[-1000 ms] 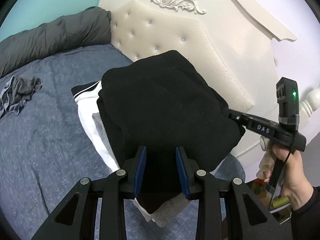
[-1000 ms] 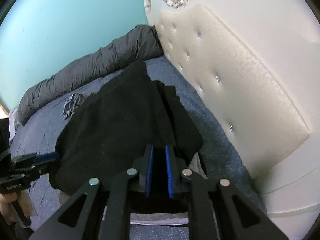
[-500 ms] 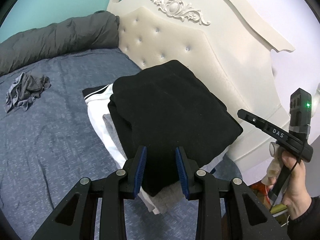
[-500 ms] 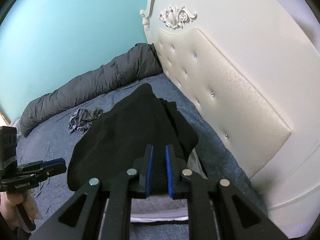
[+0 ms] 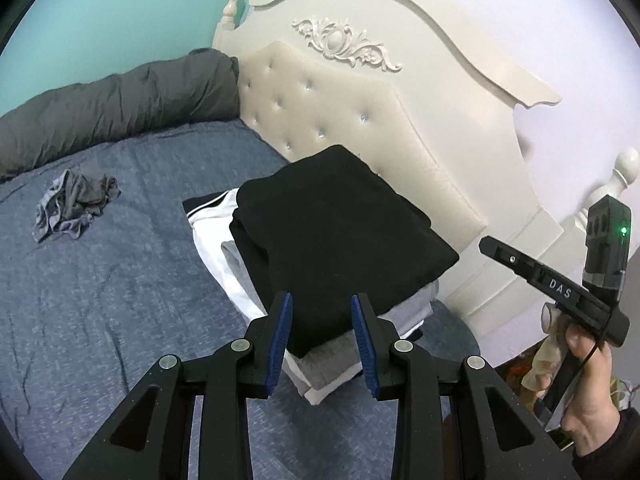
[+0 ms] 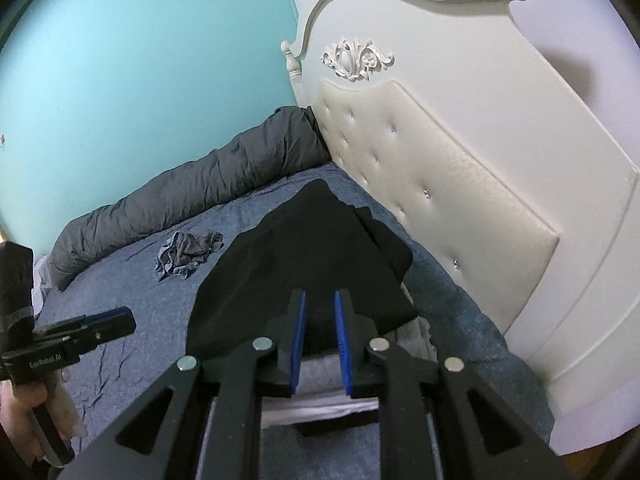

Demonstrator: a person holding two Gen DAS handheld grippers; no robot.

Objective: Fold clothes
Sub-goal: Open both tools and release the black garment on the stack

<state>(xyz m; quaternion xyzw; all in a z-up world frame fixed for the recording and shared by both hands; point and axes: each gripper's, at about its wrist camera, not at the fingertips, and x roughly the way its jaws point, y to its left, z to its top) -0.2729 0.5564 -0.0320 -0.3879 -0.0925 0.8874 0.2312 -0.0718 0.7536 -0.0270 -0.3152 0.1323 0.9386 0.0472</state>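
Note:
A folded black garment [image 5: 340,232] lies on top of a stack of folded grey and white clothes [image 5: 332,368] on the blue bed, next to the headboard. It also shows in the right wrist view [image 6: 312,264]. My left gripper [image 5: 322,312] is open and empty, just short of the stack's near edge. My right gripper [image 6: 319,312] is open and empty, above the stack's near edge; it shows from the side in the left wrist view [image 5: 552,288]. A crumpled grey garment [image 5: 74,204] lies apart on the bed, also in the right wrist view [image 6: 188,254].
A cream tufted headboard [image 5: 360,120] stands right behind the stack. A rolled dark grey duvet [image 5: 112,108] lies along the teal wall. The blue sheet [image 5: 100,300] stretches left of the stack. The bed's corner edge is at lower right [image 5: 460,332].
Both grippers have pulled back and up from the black garment, which now lies flat on the stack. The right gripper's jaws have let go of it.

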